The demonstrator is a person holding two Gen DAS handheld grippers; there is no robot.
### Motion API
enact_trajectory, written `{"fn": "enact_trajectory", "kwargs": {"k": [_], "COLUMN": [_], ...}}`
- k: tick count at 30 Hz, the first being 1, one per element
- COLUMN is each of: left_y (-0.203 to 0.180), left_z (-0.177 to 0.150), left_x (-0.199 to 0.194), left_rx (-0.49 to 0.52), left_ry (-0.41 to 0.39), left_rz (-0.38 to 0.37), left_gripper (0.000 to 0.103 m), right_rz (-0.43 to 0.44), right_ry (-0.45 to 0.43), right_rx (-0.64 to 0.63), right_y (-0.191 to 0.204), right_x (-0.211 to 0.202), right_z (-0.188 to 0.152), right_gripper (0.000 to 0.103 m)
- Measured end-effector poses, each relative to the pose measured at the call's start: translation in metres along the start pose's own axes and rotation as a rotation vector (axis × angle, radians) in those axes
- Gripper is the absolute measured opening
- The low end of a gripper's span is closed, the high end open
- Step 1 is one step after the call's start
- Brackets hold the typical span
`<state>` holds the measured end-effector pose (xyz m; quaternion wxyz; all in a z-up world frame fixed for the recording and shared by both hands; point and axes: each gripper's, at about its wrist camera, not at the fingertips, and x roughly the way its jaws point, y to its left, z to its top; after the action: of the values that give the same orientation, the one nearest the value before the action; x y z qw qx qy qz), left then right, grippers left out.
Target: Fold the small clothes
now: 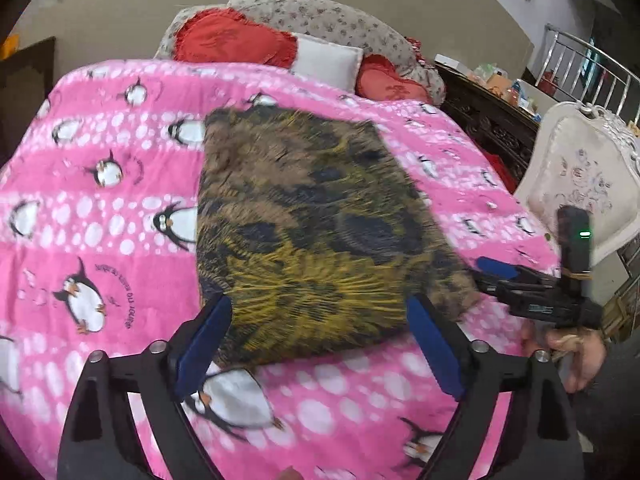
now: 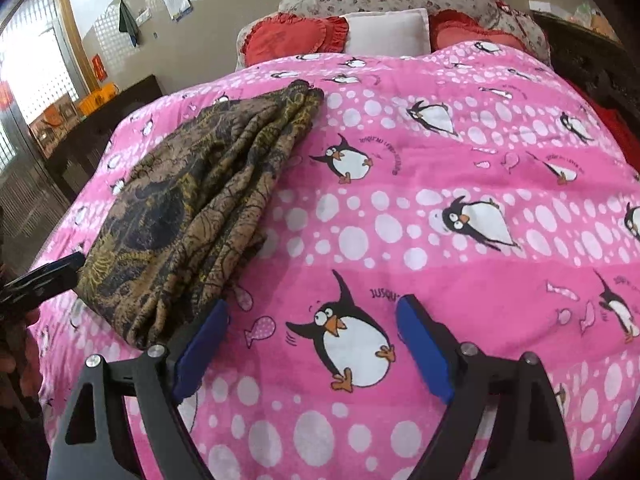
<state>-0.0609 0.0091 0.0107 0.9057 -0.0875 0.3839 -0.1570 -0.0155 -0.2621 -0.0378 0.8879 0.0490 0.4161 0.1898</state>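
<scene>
1. Garment [image 1: 312, 220]: one small brown-and-yellow patterned piece with dark blotches. It lies on the pink penguin blanket [image 2: 440, 216] covering the bed, gathered into a rough folded stack; layered edges show along its side in my right wrist view.
2. Progress: I judge at least one fold made. The stack looks loose and uneven, so tidying or a further fold may remain. No other clothes are visible.
3. My left claw [image 1: 320, 332]: released, holding nothing. The near edge of the garment sits between its spread blue pads [image 1: 208, 344], and the pads do not press it.
4. My right claw [image 2: 312, 340]: released, empty, above bare blanket. The garment lies to its left, its near corner just beside the left pad [image 2: 200, 354].
5. Cross-view: my right claw [image 1: 532, 288] appears at the garment's right corner in the left view.
6. Surroundings: red cushions [image 1: 232, 40] and a white pillow [image 2: 386, 32] at the bed's head, well apart from the garment.
</scene>
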Motion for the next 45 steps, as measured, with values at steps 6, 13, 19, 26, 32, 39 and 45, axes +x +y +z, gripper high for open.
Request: {"fn": "enact_trajectory", "kwargs": {"k": [6,13,19,26,32,39,45], "left_y": [-0.042,-0.049,-0.034,-0.032,-0.029,-0.021,-0.024], "left_z": [0.009,0.013,0.010,-0.002,-0.001,-0.003,-0.006], "left_x": [-0.085,-0.084,-0.036,-0.005,-0.004,-0.005,-0.008], "left_rx": [0.151,0.168,0.043,-0.040,-0.050,-0.062,-0.051], "left_ry": [-0.228,-0.289,-0.050,0.128,0.140,0.153,0.155], "left_rz": [0.128,0.289,0.249,0.340,0.363,0.393,0.404], "left_gripper": [0.087,0.087,0.087,0.087,0.087,0.087,0.087], "right_rz": [0.001,-0.110,-0.225,-0.294,-0.346,-0.334,-0.302], "right_ry": [-0.004,-0.022,0.033,0.109,0.037,0.034,0.054], "right_rx": [0.008,-0.014,0.001,0.068,0.052,0.115,0.085], "right_y": [0.000,0.013,0.021,0.048,0.064,0.057,0.070], "right_x": [-0.002,-0.013,-0.023,-0.068,-0.104,-0.103,-0.093], "right_z": [0.000,-0.011,-0.020,-0.024,-0.020,-0.015,-0.023], "right_gripper": [0.090,0.090,0.090,0.090,0.090,0.090,0.090]}}
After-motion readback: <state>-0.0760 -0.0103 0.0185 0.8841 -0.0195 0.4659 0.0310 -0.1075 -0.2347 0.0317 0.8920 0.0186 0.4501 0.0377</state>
